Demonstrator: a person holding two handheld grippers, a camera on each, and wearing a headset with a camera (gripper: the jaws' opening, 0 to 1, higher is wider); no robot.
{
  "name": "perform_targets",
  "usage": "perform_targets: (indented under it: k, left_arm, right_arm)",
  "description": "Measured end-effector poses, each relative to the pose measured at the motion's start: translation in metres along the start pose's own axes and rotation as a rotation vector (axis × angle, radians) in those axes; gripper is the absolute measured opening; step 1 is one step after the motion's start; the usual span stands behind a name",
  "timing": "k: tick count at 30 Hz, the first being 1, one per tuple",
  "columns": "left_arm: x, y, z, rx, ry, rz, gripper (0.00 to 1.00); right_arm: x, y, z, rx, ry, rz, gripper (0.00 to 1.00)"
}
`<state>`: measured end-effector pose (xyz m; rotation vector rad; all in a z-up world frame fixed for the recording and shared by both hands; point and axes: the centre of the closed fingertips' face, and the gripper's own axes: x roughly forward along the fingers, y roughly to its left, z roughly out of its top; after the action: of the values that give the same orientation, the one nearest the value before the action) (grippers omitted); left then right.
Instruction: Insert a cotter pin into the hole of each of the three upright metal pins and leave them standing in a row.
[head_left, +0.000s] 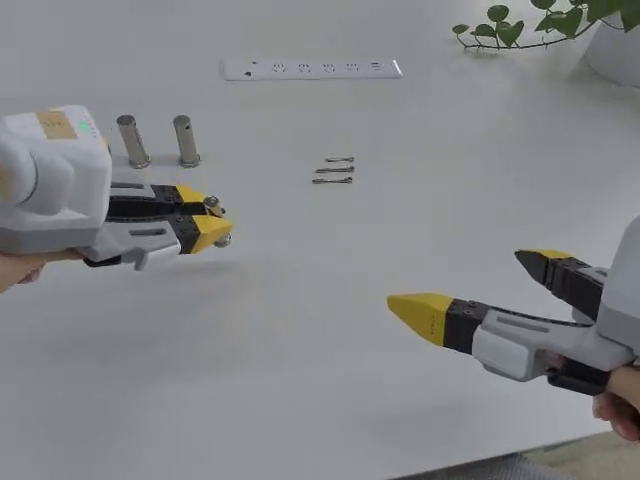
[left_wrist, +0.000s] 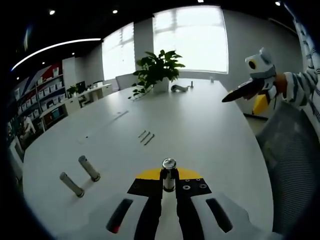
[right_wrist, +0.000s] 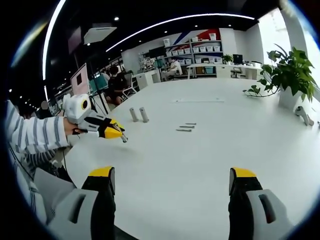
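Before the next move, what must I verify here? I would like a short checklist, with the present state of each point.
1. Left gripper shut on held metal pin: ok.
2. Right gripper open, holding nothing: ok.
3. Three cotter pins lie apart on the table: ok.
4. Two standing metal pins upright: ok.
5. Direction of the hole in the held metal pin: cannot tell.

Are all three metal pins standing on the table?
No, two pins stand there; the left gripper holds the third pin.
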<state>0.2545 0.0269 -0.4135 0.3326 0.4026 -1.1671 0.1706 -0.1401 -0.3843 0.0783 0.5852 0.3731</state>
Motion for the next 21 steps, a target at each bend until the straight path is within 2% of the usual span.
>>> perform_targets:
  k: [11, 21]
  left_arm:
    - [0.02, -0.034, -0.009, -0.024, 0.015, -0.05, 0.05]
    - [0.029, -0.049, -0.017, -0.031, 0.039, -0.073, 0.05]
  right_arm:
    - [0.003, 0.006, -0.001, -0.007, 0.006, 0.016, 0.94]
    - [0.005, 0.011, 0.0, -0.008, 0.001, 0.029, 0.98]
